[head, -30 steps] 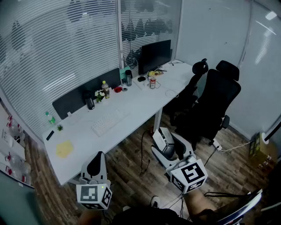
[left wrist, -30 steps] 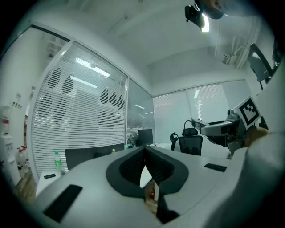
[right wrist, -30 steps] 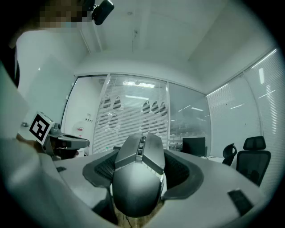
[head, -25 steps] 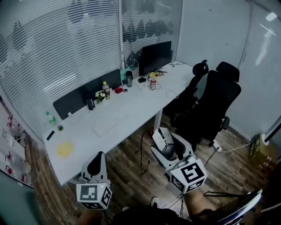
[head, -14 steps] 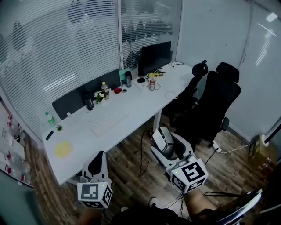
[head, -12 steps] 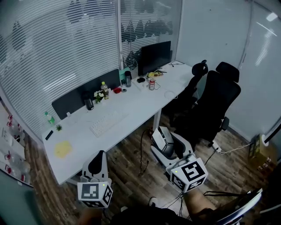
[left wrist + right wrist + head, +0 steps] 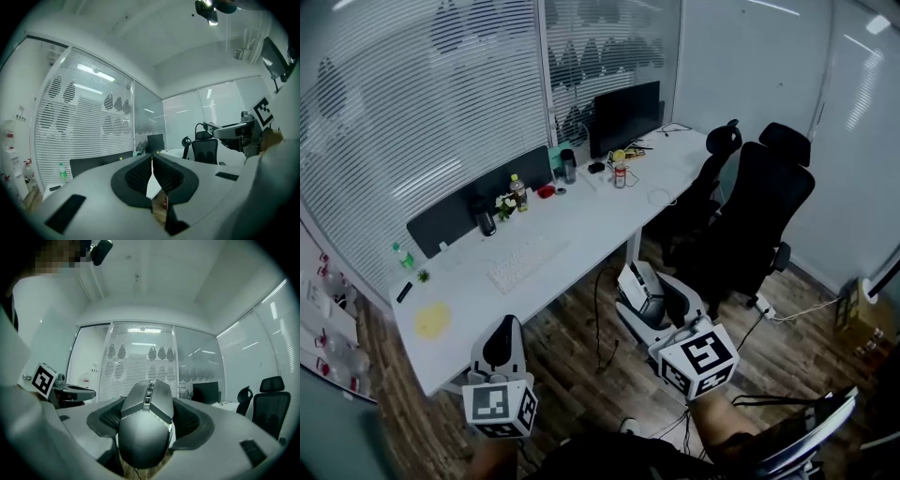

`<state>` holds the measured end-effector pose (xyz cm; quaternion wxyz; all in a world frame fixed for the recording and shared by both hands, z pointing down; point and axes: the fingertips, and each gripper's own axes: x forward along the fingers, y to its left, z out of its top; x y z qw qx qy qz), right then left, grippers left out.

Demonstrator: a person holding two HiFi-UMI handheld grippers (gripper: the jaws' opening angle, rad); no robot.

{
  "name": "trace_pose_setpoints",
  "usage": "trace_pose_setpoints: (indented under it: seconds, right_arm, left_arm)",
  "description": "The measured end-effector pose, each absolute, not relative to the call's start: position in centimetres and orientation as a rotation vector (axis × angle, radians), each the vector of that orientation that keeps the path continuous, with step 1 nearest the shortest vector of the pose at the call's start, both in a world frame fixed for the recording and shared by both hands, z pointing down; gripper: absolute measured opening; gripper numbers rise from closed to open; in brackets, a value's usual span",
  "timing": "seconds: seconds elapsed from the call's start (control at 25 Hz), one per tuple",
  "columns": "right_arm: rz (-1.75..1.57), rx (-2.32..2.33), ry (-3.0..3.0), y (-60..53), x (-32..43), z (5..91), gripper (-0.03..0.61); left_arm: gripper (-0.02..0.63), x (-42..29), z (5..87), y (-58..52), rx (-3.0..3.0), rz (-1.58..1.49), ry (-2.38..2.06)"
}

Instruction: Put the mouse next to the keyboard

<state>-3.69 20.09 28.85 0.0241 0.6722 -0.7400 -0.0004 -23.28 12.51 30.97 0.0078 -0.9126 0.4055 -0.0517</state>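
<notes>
A grey mouse (image 7: 144,430) sits between the jaws of my right gripper (image 7: 150,404), which is shut on its sides. In the head view this gripper (image 7: 643,292) hangs over the wooden floor, short of the white desk (image 7: 581,230), with the mouse (image 7: 650,306) in it. The white keyboard (image 7: 517,263) lies on the desk's near-left part, well ahead of both grippers. My left gripper (image 7: 500,343) hovers off the desk's front-left corner. In the left gripper view its jaws (image 7: 152,165) meet at the tips with nothing between them.
Two black office chairs (image 7: 757,214) stand right of the desk. A monitor (image 7: 623,116), bottles (image 7: 517,191), a dark divider panel (image 7: 469,204) and a yellow note (image 7: 432,320) are on the desk. Cables (image 7: 602,323) trail over the floor under its edge.
The head view has shifted slightly, so the desk sits a little further left. Both grippers stay low in front of the desk, and the right one still holds the mouse.
</notes>
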Motion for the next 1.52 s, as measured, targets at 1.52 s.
trace_pose_setpoints:
  seconds: [1.52]
  right_arm:
    - [0.057,2.115,-2.238,6.3,7.7,31.8,0.301]
  left_arm:
    - [0.031,-12.7,35.1,-2.7,-2.903,-0.163,1.256]
